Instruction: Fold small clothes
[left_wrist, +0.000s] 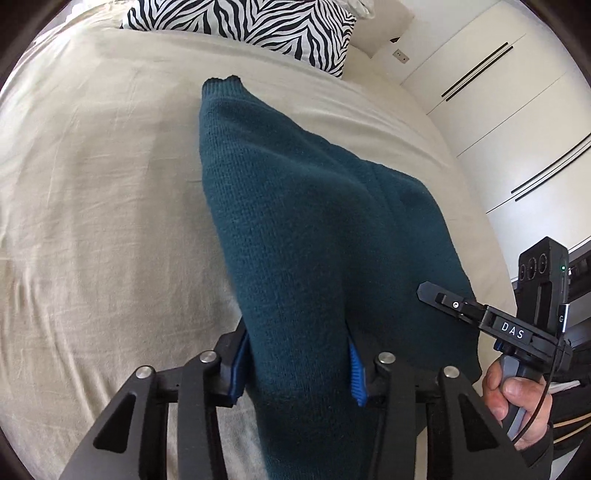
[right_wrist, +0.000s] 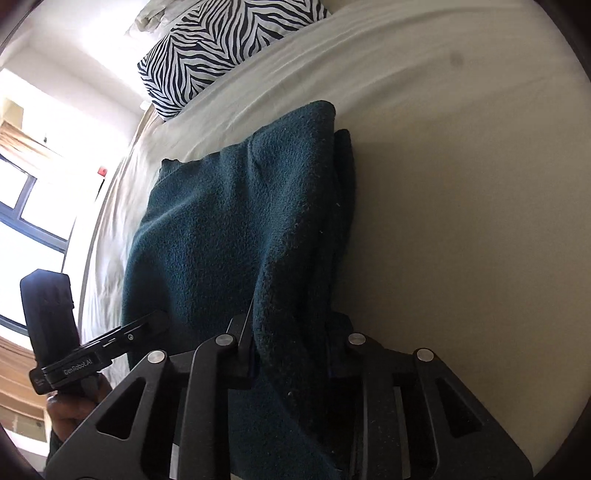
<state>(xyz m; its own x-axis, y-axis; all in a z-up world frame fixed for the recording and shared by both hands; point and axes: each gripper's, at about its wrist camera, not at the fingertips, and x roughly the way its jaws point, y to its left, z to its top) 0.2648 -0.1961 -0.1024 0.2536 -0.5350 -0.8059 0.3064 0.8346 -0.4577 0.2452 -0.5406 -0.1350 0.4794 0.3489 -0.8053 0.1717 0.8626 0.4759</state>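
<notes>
Beige bed sheet (left_wrist: 92, 206) fills the left wrist view, with a zebra-print pillow (left_wrist: 258, 26) far beyond the fingers. Left gripper (left_wrist: 299, 373) is partly closed, its 2 blue pads (left_wrist: 357, 376) pinching a fold of the teal knitted sweater (left_wrist: 295, 229), which stretches away ahead of them. Just right, a hand (left_wrist: 517, 402) holds the other tool.

Right wrist view: right gripper (right_wrist: 291, 354) is clamped narrowly on the sweater's (right_wrist: 229, 229) near edge; its fingers (right_wrist: 240, 354) squeeze the bunched knit.
</notes>
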